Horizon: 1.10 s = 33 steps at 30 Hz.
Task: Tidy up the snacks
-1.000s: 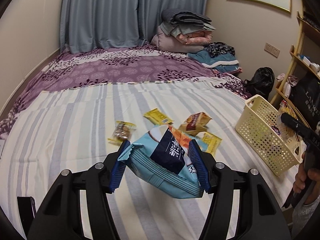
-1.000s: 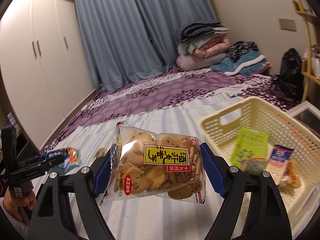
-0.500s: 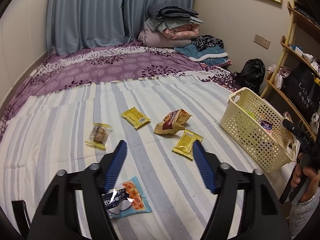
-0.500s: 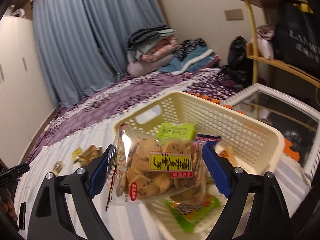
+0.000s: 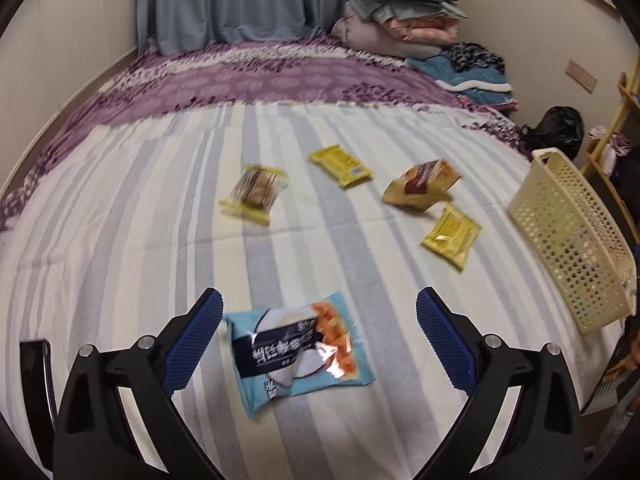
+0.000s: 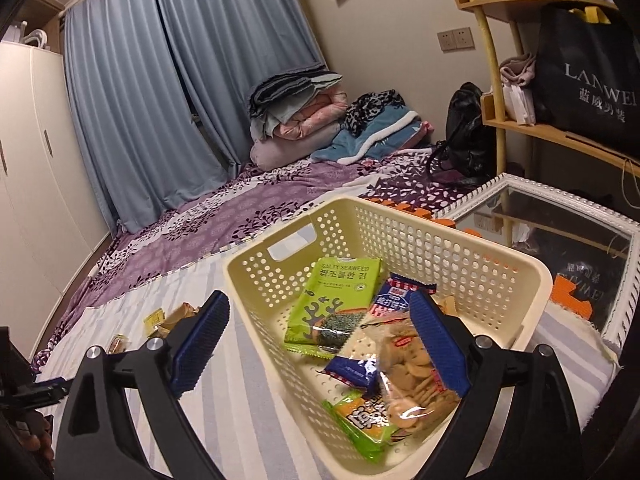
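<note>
In the left wrist view my left gripper [image 5: 319,322] hangs over the striped bed with its jaws opening wide. A light blue snack packet [image 5: 298,348] lies flat on the sheet below and between the fingers, untouched. Beyond it lie two yellow packets [image 5: 340,166] [image 5: 450,236], a clear-and-yellow packet [image 5: 254,194] and a tan bag [image 5: 420,188]. The cream basket [image 5: 572,240] stands at the right. In the right wrist view my right gripper [image 6: 320,322] is over the basket [image 6: 400,216], jaws opening. The cookie bag [image 6: 408,372] rests inside, beside the right finger, not gripped.
The basket also holds a green seaweed pack [image 6: 340,300], blue-and-red packets [image 6: 396,292] and a green packet [image 6: 360,420]. A white-framed mirror [image 6: 540,240] lies right of it, below wooden shelves [image 6: 560,132]. Folded bedding [image 5: 400,20] is piled at the bed's far end.
The left gripper opened and dropped the blue packet onto the bed, then sank toward it. The right gripper swung over the basket, opened, and the cookie bag fell inside.
</note>
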### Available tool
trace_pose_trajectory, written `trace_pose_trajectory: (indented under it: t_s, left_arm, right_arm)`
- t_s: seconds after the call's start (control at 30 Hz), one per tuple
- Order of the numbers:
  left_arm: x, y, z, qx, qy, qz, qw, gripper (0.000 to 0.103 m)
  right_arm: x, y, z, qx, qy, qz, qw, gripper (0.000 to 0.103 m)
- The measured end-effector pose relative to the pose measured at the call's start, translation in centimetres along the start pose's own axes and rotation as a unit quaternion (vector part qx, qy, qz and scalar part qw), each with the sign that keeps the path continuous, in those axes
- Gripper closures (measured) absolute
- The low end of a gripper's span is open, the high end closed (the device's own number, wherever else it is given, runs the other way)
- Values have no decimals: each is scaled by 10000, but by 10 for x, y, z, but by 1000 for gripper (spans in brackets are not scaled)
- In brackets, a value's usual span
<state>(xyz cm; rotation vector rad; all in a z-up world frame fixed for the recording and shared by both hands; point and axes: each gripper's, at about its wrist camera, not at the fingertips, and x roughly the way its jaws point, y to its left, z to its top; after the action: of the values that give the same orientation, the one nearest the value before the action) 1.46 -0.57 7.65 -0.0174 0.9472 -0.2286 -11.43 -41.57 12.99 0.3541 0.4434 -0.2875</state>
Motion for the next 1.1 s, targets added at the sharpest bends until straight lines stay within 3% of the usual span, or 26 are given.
trace_pose_trajectory:
  t_s: [0.2, 0.4, 0.5, 0.77, 0.97, 1.1]
  left_arm:
    - [30, 2, -17, -168, 278, 211, 9992, 4]
    - [51, -2, -24, 43, 324, 668, 9972, 3]
    - [62, 11, -31, -260, 515, 440, 9974, 3]
    - [60, 17, -37, -167, 251, 244, 9992, 3]
    - [51, 26, -33, -274, 114, 134, 9995, 18]
    - [40, 30, -28, -318, 6, 87, 9995, 19]
  right_arm:
    - [-5, 14, 0, -120, -23, 138, 9998, 12]
    - [-6, 18, 0, -131, 1, 172, 9998, 12]
    - [-6, 19, 0, -146, 1, 160, 9998, 12]
    - [-4, 27, 1, -221, 40, 164, 9996, 12]
    - [-4, 36, 1, -306, 43, 173, 9994, 12]
    - [-4, 41, 1, -344, 32, 215, 9992, 12]
